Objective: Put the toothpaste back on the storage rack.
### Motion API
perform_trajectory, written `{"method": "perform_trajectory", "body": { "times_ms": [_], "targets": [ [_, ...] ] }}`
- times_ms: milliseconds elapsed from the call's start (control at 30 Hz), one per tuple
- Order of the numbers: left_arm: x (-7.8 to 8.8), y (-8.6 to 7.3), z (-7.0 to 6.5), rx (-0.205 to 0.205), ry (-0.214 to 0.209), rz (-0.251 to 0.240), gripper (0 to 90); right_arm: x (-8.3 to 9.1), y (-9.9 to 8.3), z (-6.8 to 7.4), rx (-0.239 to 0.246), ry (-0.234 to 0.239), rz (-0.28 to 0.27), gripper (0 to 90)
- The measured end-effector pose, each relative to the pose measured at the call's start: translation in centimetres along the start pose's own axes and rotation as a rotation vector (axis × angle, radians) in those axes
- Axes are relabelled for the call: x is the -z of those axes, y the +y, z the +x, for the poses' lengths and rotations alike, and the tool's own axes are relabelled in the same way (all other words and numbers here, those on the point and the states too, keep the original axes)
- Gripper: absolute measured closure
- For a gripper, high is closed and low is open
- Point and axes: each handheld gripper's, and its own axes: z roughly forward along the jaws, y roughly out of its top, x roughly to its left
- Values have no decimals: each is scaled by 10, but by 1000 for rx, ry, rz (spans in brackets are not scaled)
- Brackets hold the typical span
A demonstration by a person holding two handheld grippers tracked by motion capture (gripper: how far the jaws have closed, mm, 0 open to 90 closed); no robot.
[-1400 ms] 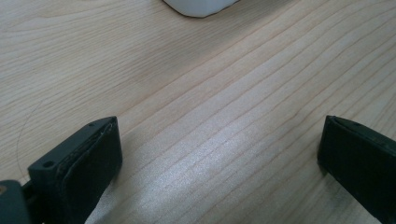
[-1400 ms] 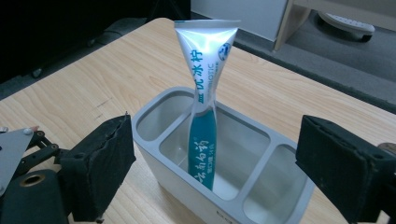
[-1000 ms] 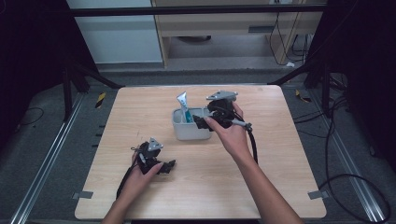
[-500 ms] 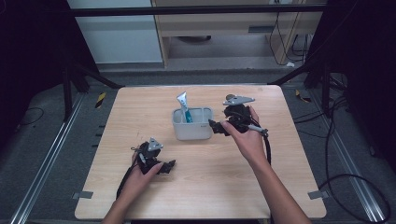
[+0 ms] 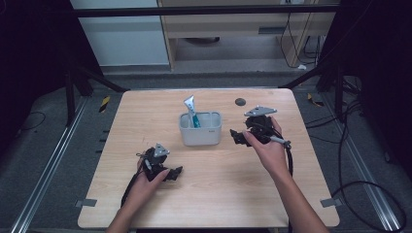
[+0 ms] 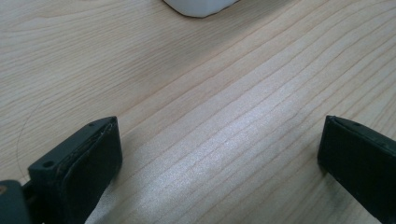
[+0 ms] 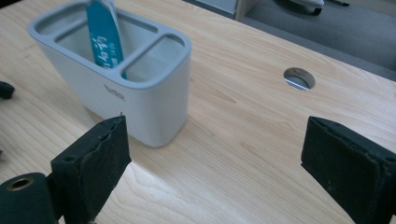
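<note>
A white holder (image 5: 200,130) with several compartments stands mid-table, and a teal and white tube (image 5: 191,110) stands upright in it. My right gripper (image 5: 239,138) sits just right of the holder, apart from it, pointing left at it. Its jaws are open and have just been closing slightly, with nothing between them. In the right gripper view the holder (image 7: 140,93) and tube (image 7: 105,37) lie ahead to the left of the right gripper (image 7: 219,154). My left gripper (image 5: 172,172) rests low at the front left, open over bare wood (image 6: 219,158).
A round cable hole (image 5: 240,101) lies in the wooden table (image 5: 218,199) behind the right gripper, also seen as a hole (image 7: 299,78) in the right gripper view. A corner of the holder (image 6: 198,5) shows ahead of the left gripper. Cables trail from both grippers toward the front edge.
My right gripper has moved right and slightly down, from over the holder's right end to the table beside it. The left gripper has stayed put.
</note>
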Motion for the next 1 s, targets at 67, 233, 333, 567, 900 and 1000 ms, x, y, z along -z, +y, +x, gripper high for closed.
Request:
{"method": "perform_trajectory", "body": {
  "times_ms": [67,233,333,567,900,1000],
  "targets": [
    [0,0,0,0,0,0,0,2,-6,-4,2,-9,0,94],
    [0,0,0,0,0,0,0,4,-15,-12,14,-24,7,98],
    [0,0,0,0,0,0,0,4,-23,-16,5,-32,9,100],
    [0,0,0,0,0,0,0,4,-36,-22,-21,-41,32,91],
    [0,0,0,0,0,0,0,-1,-54,-31,-47,-66,79,90],
    [0,0,0,0,0,0,0,-3,-59,-33,-52,-67,95,89]
  ]
}}
